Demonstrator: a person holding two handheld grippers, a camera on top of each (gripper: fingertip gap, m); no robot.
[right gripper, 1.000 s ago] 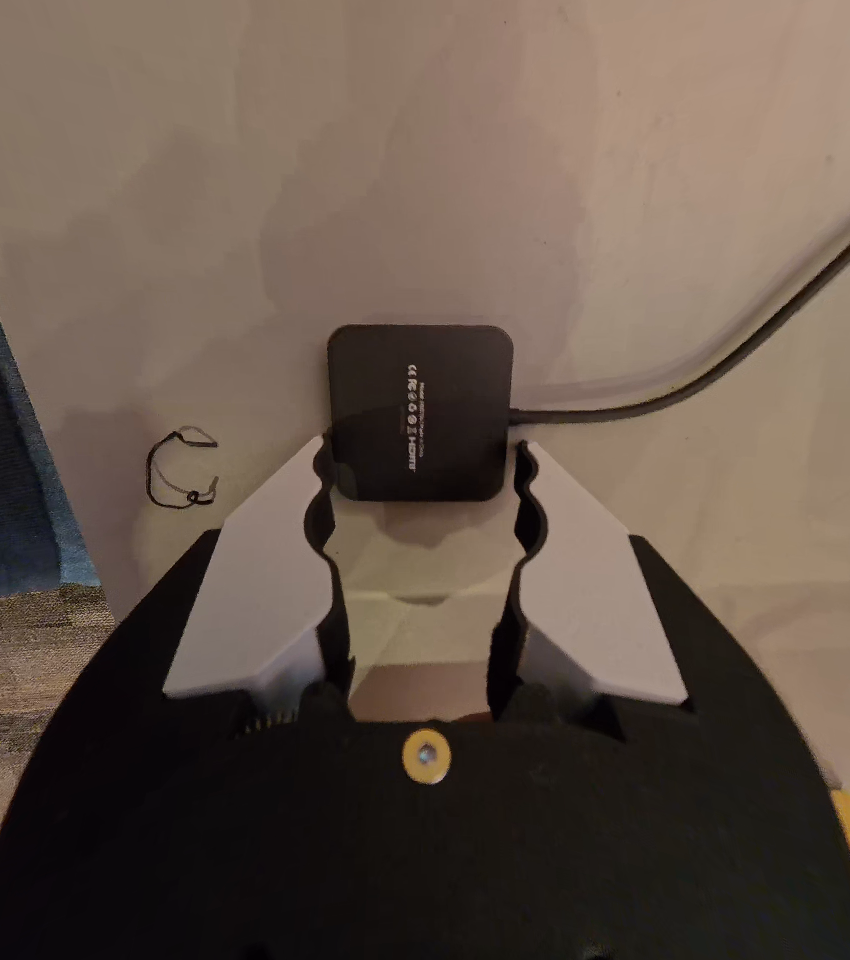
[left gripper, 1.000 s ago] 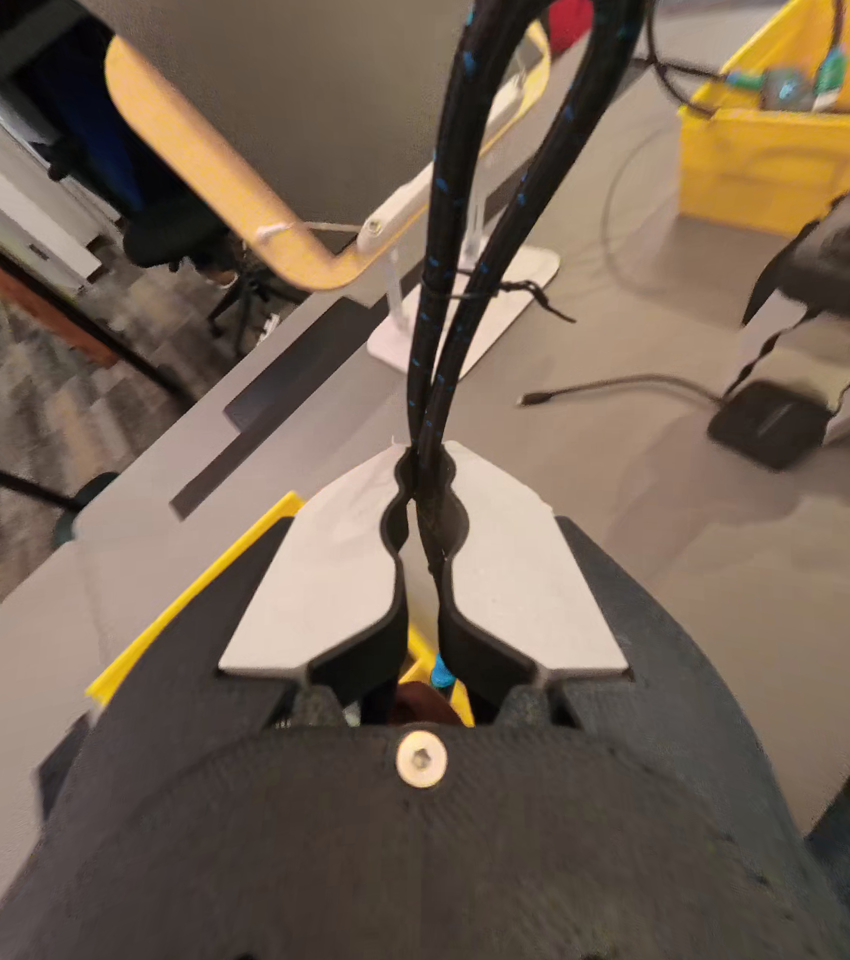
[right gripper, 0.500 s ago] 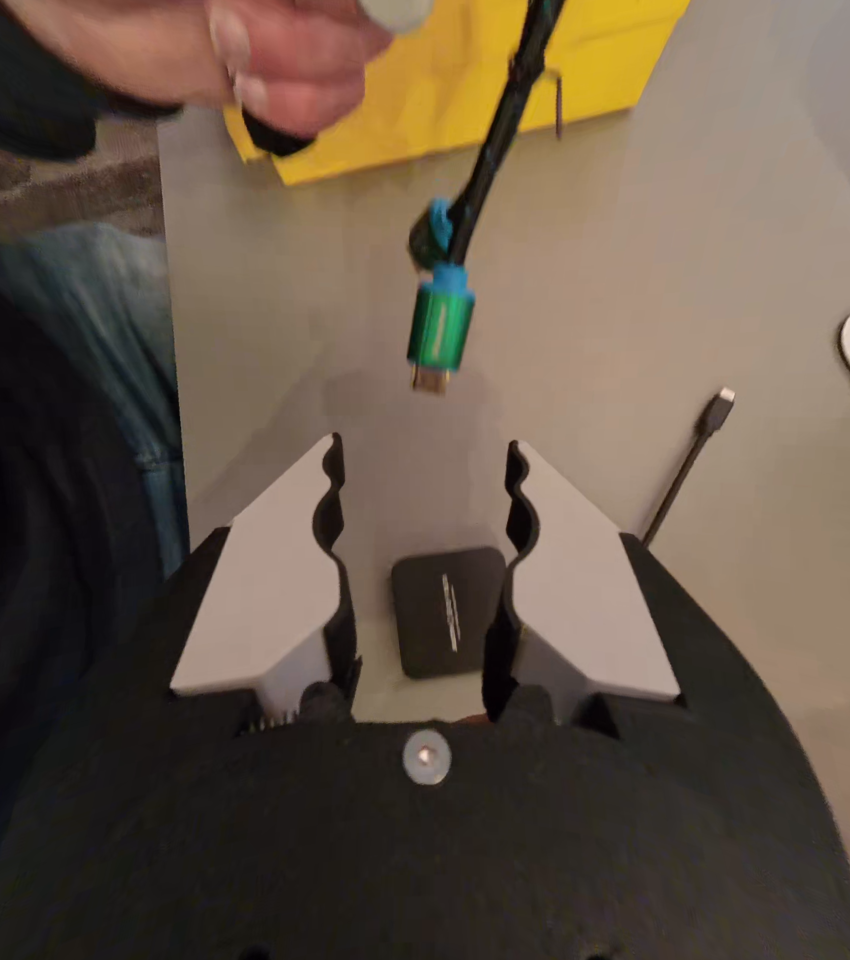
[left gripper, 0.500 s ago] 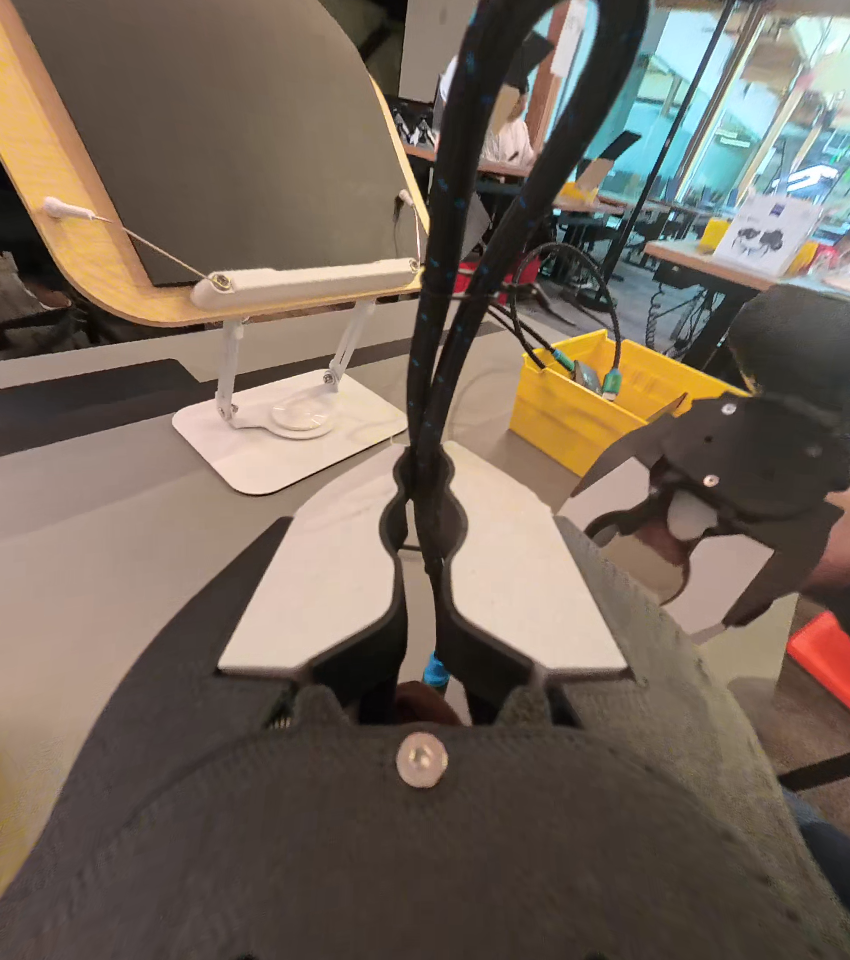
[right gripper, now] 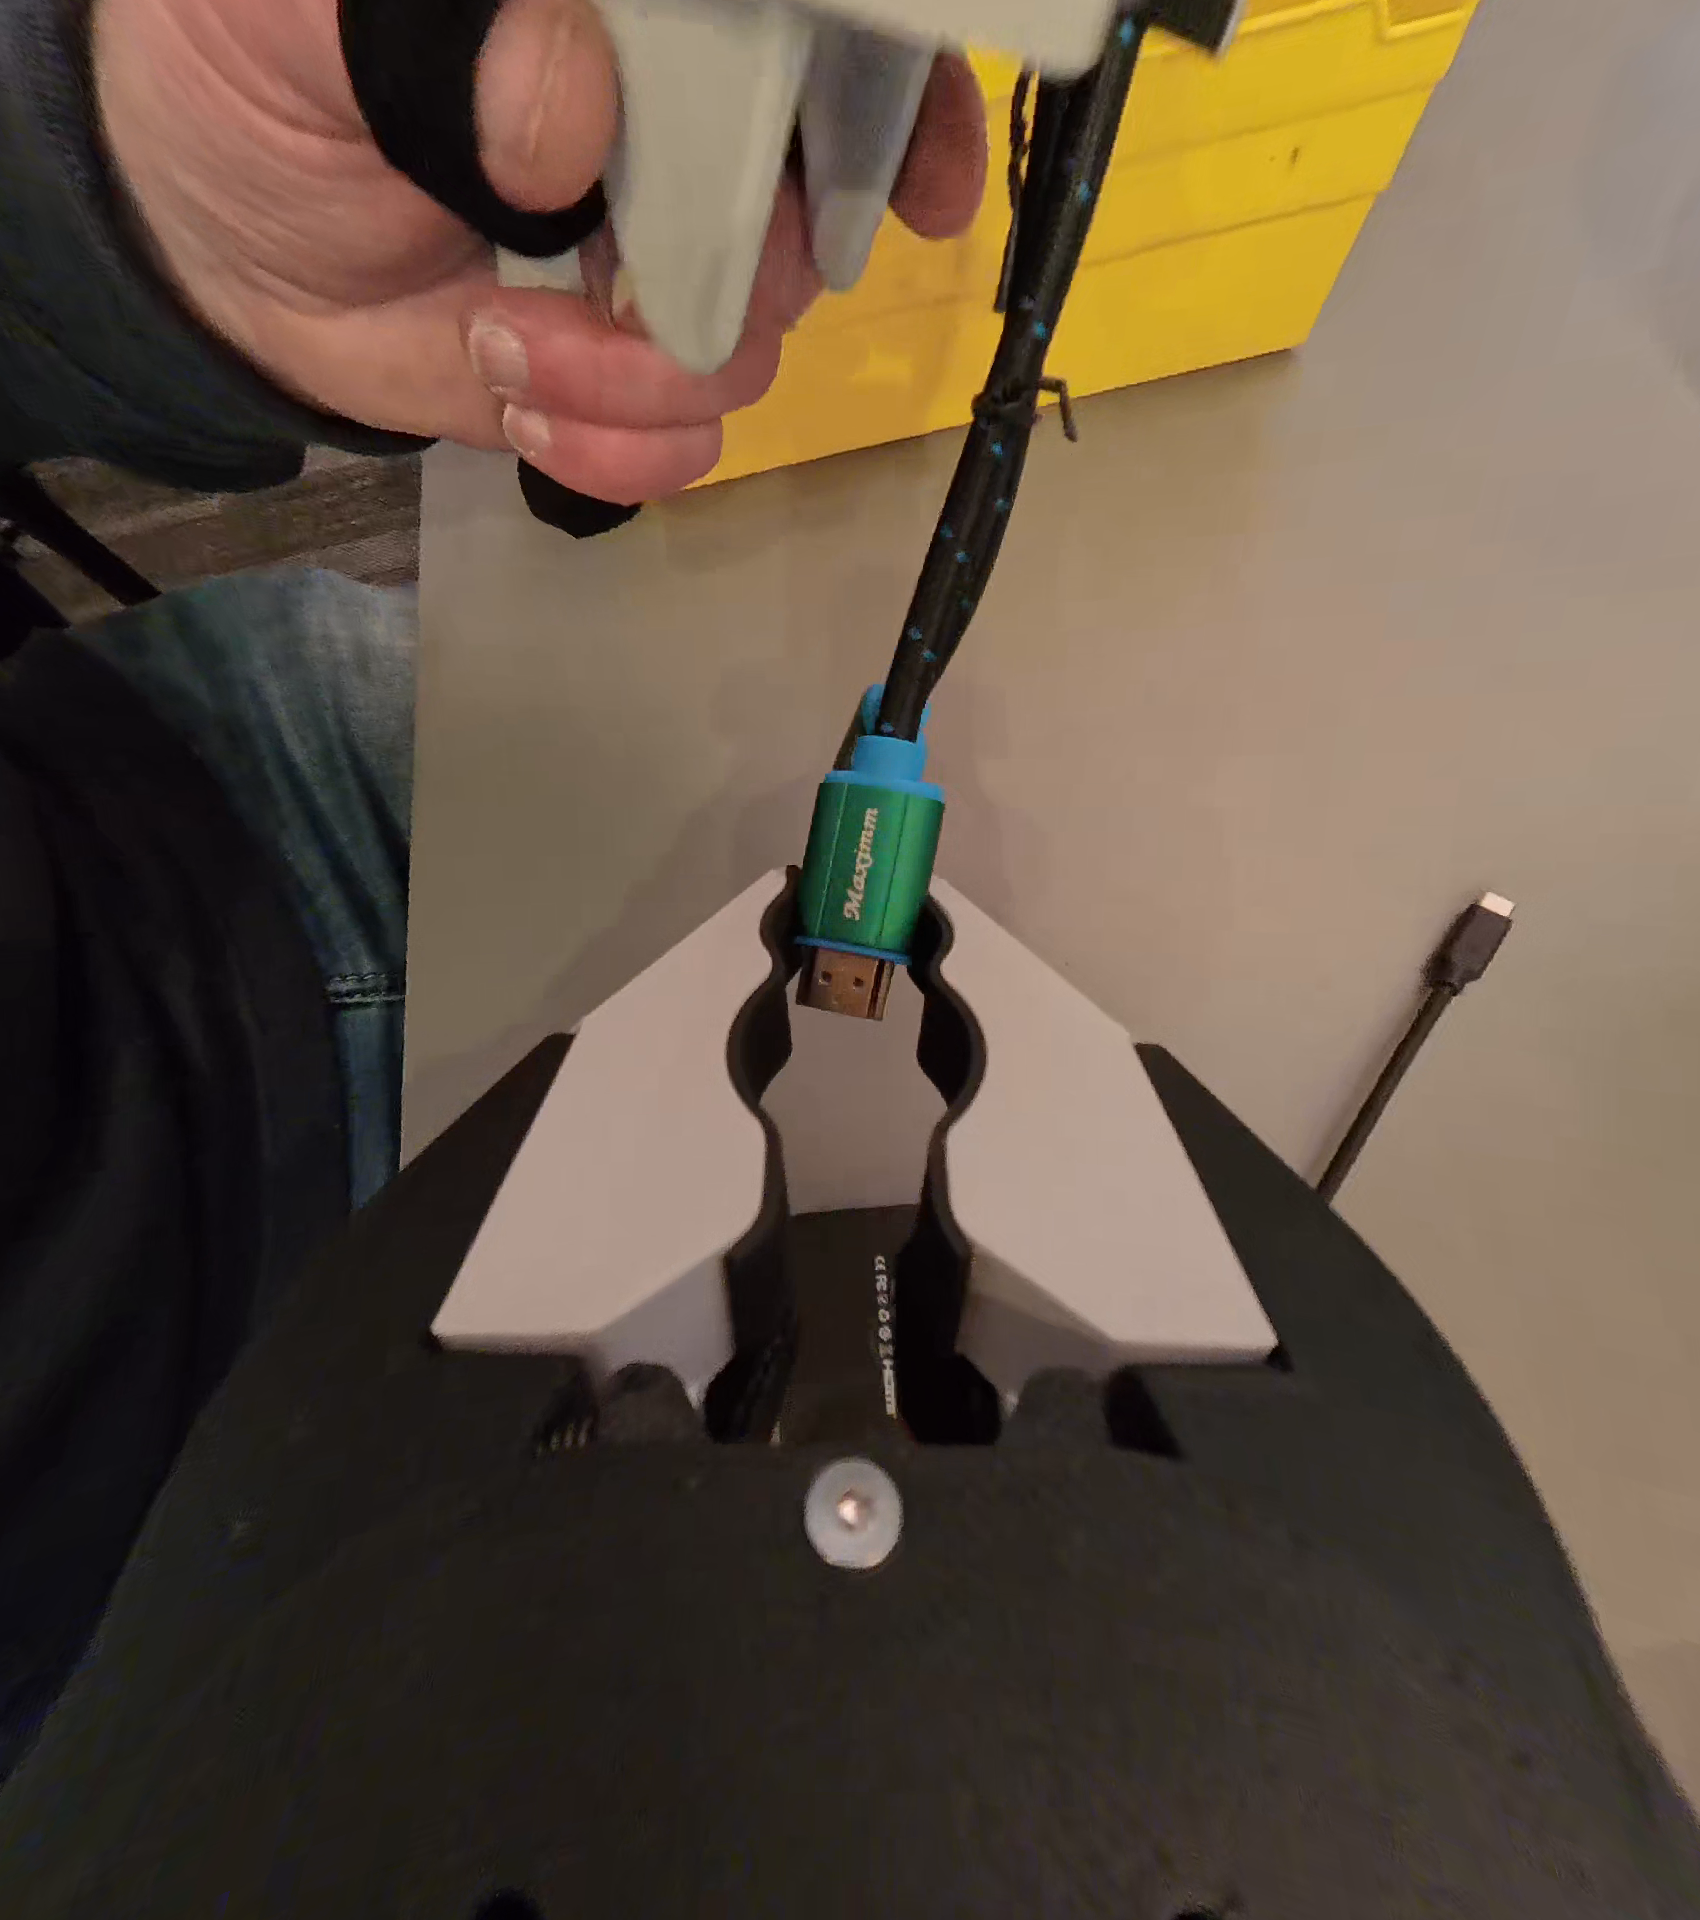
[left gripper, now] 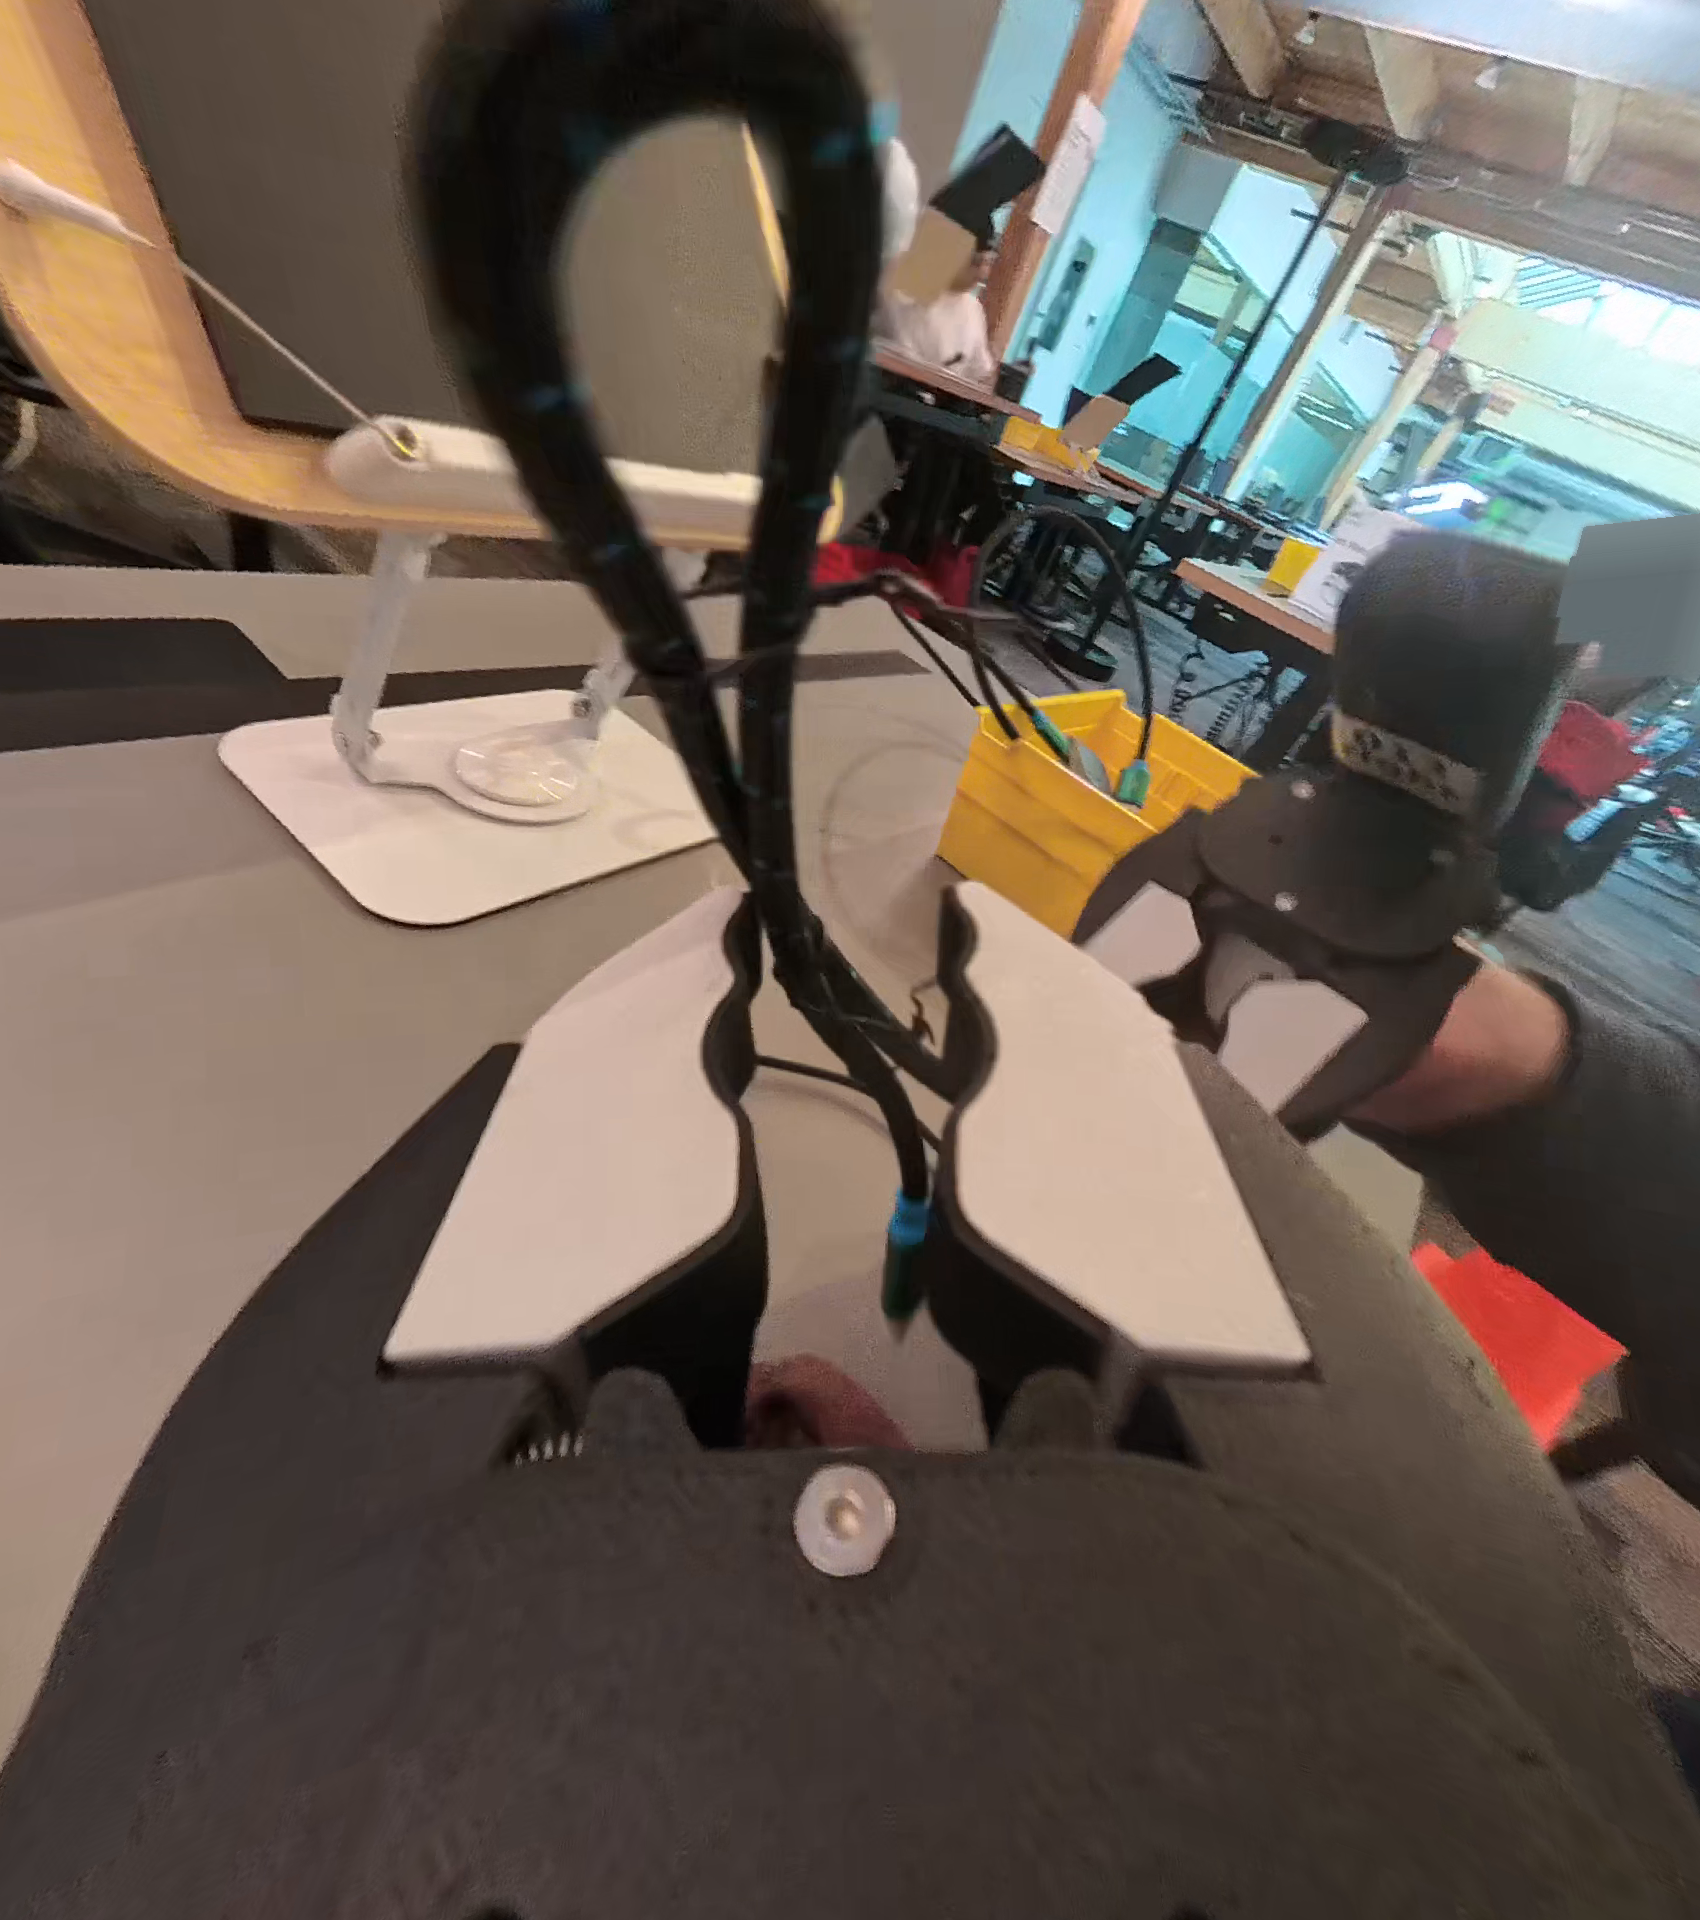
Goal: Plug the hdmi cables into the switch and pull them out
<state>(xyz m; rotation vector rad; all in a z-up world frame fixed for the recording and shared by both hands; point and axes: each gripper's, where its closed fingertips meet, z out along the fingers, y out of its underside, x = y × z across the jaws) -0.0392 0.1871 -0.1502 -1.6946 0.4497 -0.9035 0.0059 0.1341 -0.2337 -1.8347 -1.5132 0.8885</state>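
Gripping the green plug (right gripper: 867,883), the right gripper (right gripper: 856,935) pinches it at its fingertips.
The left gripper (left gripper: 846,925) stands parted, the black cable (left gripper: 804,977) running loose between its jaws; the switch (right gripper: 856,1309) lies on the table (right gripper: 1241,644) under the right fingers, below the plug.

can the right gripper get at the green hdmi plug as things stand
Probably yes: the green plug already sits between the right gripper jaws at their tips. Nothing blocks it, and the left gripper stands open around the cable.
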